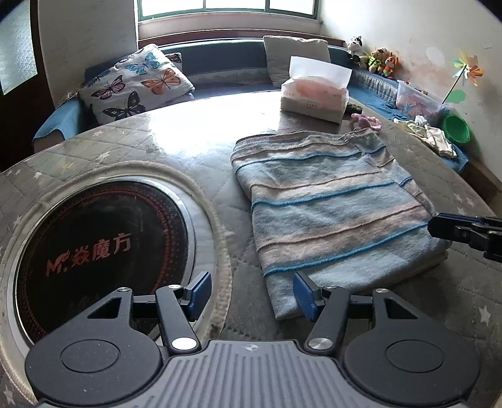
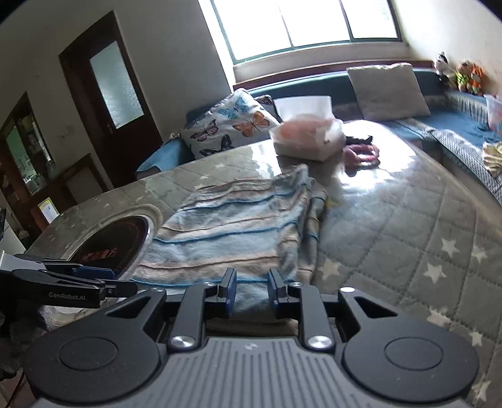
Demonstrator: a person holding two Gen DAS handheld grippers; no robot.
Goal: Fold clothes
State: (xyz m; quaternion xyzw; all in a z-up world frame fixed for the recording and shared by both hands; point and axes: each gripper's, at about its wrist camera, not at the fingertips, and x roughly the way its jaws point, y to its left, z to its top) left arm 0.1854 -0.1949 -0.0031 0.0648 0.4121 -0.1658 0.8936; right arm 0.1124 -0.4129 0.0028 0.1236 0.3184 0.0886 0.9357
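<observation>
While both claws gape — striped garment (image 1: 329, 204) lies folded.

Daylight from the blown-out green-framed window (image 1: 226, 8) throws white glare across the glossy grey quilted surface (image 1: 188, 131), while fisheye bending darkens the corners and the right wrist view is smeared with motion blur.
</observation>
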